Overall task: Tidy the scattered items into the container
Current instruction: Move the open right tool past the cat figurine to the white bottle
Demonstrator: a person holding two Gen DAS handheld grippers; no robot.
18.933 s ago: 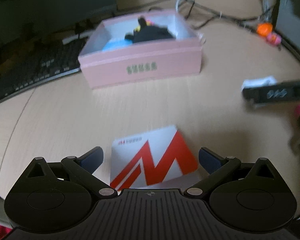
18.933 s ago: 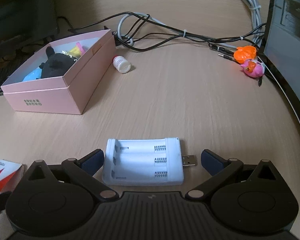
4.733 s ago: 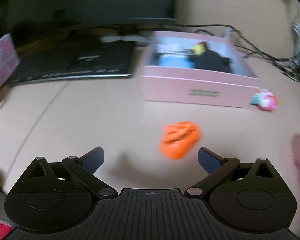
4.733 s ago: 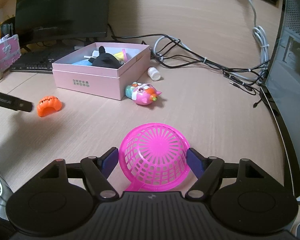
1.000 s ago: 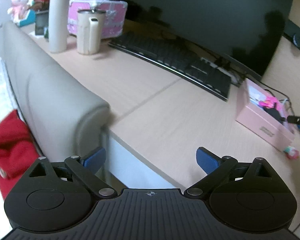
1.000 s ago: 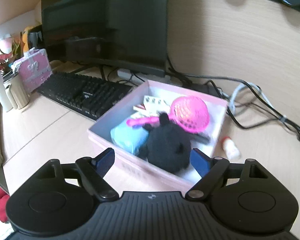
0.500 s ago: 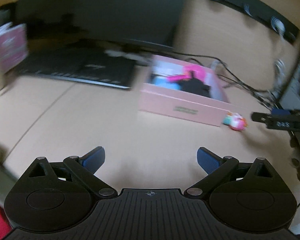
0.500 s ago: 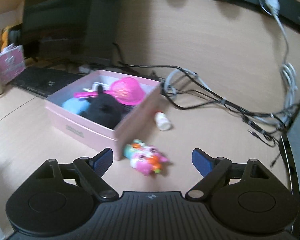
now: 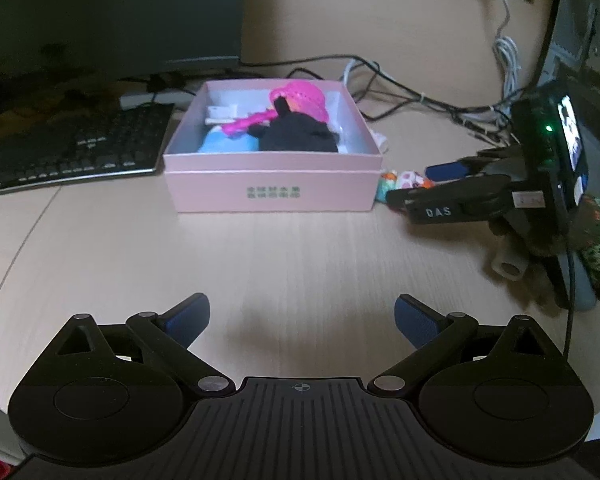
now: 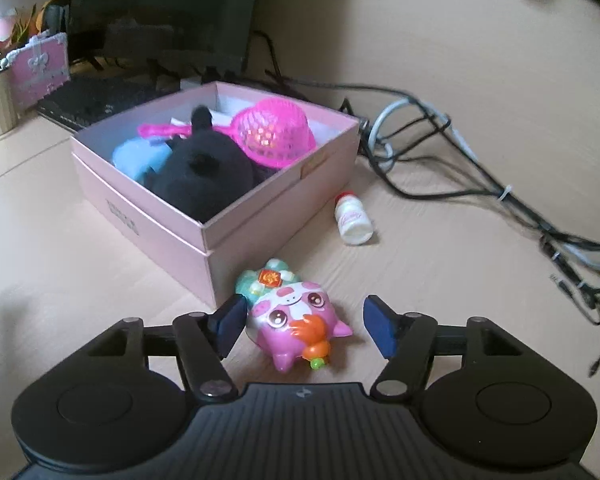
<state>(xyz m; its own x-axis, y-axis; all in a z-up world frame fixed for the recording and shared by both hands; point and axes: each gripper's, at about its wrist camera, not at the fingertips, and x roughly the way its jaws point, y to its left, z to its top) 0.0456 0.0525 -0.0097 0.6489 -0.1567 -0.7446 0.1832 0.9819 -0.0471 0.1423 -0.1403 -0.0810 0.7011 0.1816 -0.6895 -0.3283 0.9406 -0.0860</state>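
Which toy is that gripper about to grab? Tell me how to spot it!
Find the pink cardboard box on the wooden desk. At its near corner, on the desk, lies a shiny pink plastic animal toy between the right gripper's open blue pads. Unlike the small white bottle nearby, it has big eyes and orange and teal trim.

My blue fingertips (image 10: 230,322) flank a pink toy (image 10: 296,318) with an orange beak and teal back. Far left, the pale pink box (image 10: 172,232) holds a hot-pink mesh basket (image 10: 274,136), black plush (image 10: 204,176), something light blue (image 10: 136,158).
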